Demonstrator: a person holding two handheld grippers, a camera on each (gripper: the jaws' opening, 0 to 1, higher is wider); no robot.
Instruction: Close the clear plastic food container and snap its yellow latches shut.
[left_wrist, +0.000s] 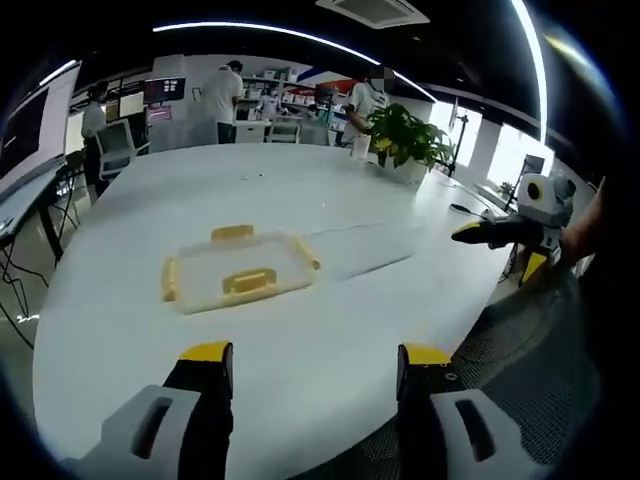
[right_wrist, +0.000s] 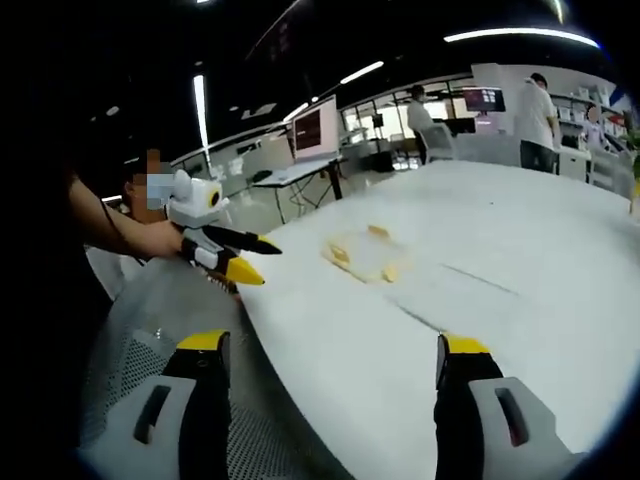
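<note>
Open-plan office; one large white oval tabletop, smooth, its near edge cut off. One clear plastic container lies flat mid-table, lid on; three yellow latches countable, their state unclear. Blurred in the right gripper view. One potted plant stands beyond. Left hand-held gripper and right hand-held gripper both released, grasping nothing, well apart from the container.

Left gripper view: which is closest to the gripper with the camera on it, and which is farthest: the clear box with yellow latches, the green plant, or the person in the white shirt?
1. Clear box: on the white table, just ahead of the left gripper.
2. Green plant: at the table's far edge, to the right.
3. Person in the white shirt: beyond the table, standing, back turned.
</note>
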